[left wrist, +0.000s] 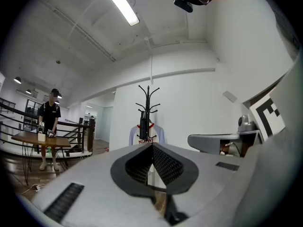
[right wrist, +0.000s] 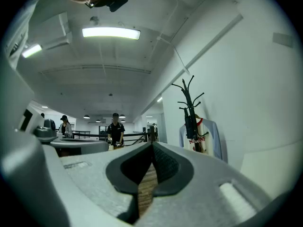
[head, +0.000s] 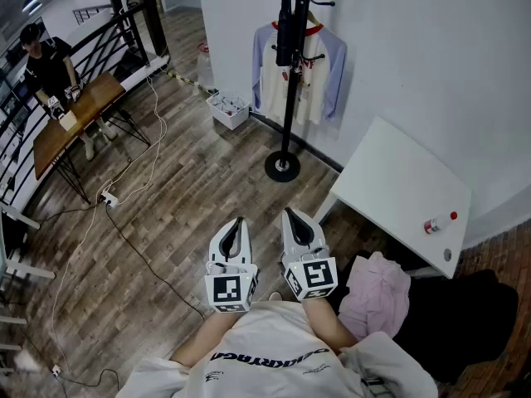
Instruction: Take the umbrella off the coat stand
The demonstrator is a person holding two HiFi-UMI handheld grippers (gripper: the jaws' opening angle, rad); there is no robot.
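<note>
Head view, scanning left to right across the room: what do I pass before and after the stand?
Wooden table → white crate on the floor → coat stand → white table.

The room is evenly bright. In the left gripper view a long ceiling lamp [left wrist: 119,4] glares a little at the upper middle. Both gripper views are round fisheye pictures with black corners and bent lines; their bottom parts are blurred. The head view is sharp, with weak shadows.
</note>
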